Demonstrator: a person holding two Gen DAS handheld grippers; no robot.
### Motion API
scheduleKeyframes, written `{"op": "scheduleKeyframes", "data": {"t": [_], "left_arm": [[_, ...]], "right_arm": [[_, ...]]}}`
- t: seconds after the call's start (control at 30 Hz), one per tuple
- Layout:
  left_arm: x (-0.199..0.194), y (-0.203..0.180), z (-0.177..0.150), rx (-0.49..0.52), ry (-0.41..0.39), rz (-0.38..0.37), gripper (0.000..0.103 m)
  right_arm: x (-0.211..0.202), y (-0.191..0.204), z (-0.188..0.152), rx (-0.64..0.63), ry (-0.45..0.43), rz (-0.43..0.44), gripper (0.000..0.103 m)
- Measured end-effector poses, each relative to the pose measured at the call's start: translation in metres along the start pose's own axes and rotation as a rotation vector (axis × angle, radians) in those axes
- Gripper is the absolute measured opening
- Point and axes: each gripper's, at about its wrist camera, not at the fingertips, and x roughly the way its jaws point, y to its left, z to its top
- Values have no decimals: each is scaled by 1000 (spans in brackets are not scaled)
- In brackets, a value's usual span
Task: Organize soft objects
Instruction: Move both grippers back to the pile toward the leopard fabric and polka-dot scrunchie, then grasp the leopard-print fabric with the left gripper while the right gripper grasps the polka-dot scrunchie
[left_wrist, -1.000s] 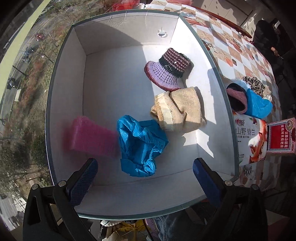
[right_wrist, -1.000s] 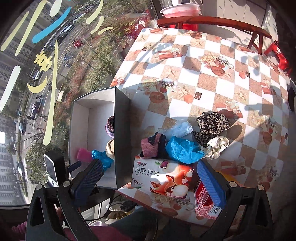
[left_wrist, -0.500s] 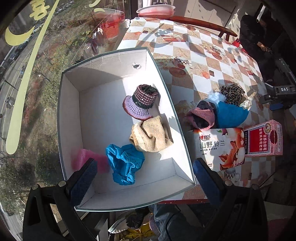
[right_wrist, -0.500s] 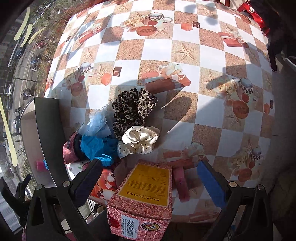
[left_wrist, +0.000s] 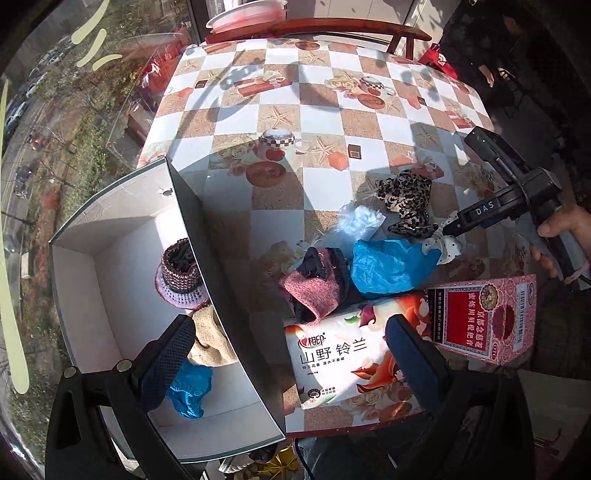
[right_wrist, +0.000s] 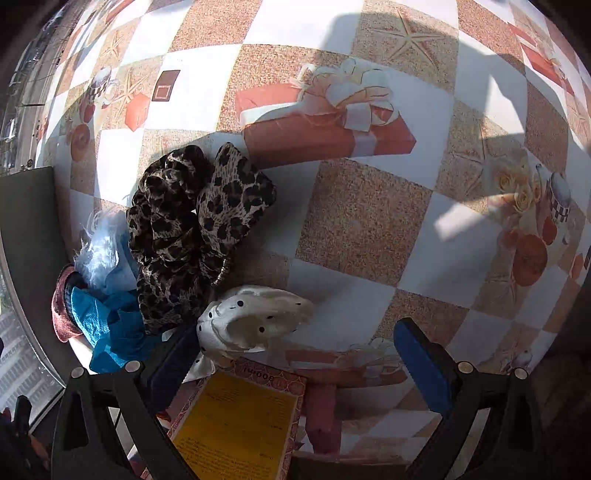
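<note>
Checkered tabletop (right_wrist: 362, 218) carries a polka-dot scrunchie (right_wrist: 255, 323) between the right gripper's (right_wrist: 299, 354) wide fingers; the left gripper's (left_wrist: 291, 354) fingers gape wide, holding nothing.

Ahead of my left fingers the checkered table (left_wrist: 321, 188) carries a white box (left_wrist: 110, 229) at its left edge. Nearer, a tissue pack (left_wrist: 343, 362) and red carton (left_wrist: 484, 317) lie flat. Beyond them sit a leopard scrunchie (right_wrist: 195, 221), blue cloth (left_wrist: 388, 266) and dotted scrunchie (right_wrist: 255, 321).

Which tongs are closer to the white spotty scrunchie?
Right. The right tongs are open right at the scrunchie; the left tongs hang back over the box and tissue pack.
</note>
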Motion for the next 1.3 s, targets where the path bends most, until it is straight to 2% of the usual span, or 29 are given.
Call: {"op": "scheduleKeyframes", "data": {"t": [0.03, 0.13, 0.2, 0.33, 0.4, 0.5, 0.57, 0.7, 0.87, 0.97, 1.03, 1.13, 1.17, 1.2, 1.23, 1.27, 1.3], "left_arm": [[4, -11, 12, 34, 5, -5, 103], [18, -45, 47, 132, 12, -33, 103], [31, -66, 71, 188, 26, -52, 103], [67, -99, 108, 230, 96, -68, 103], [87, -113, 120, 236, 147, -81, 103], [117, -128, 130, 232, 227, -85, 103], [134, -134, 134, 226, 265, -68, 103], [158, -149, 138, 232, 301, -37, 103], [178, -158, 135, 244, 323, 40, 103], [188, -157, 132, 241, 343, 55, 99], [196, -155, 128, 240, 375, 71, 98], [198, -154, 127, 223, 381, 46, 97], [197, -154, 127, 231, 376, 37, 95], [194, -157, 127, 247, 361, 34, 89], [190, -161, 129, 262, 342, 34, 75], [183, -163, 131, 279, 318, 29, 65], [179, -164, 132, 293, 304, 25, 35]], "right_arm": [[2, -11, -3, 16, 9, -4, 103], [4, -58, -19, 101, -12, -86, 103], [3, -88, -33, 177, -29, -90, 103], [-19, -122, -70, 267, -173, 48, 103], [-28, -119, -83, 251, -232, 130, 103], [-26, -97, -90, 173, -248, 195, 103], [-17, -81, -87, 115, -236, 156, 103], [8, -63, -81, 37, -217, 12, 103], [25, -57, -80, 20, -206, -79, 103], [26, -53, -79, 28, -215, -96, 103], [32, -42, -75, 15, -190, -121, 103], [33, -43, -76, 27, -178, -112, 103], [31, -45, -75, 32, -181, -111, 103], [29, -48, -76, 45, -186, -106, 103], [25, -50, -79, 55, -199, -112, 99], [20, -52, -81, 63, -211, -111, 90], [14, -53, -83, 70, -223, -107, 85]]}}
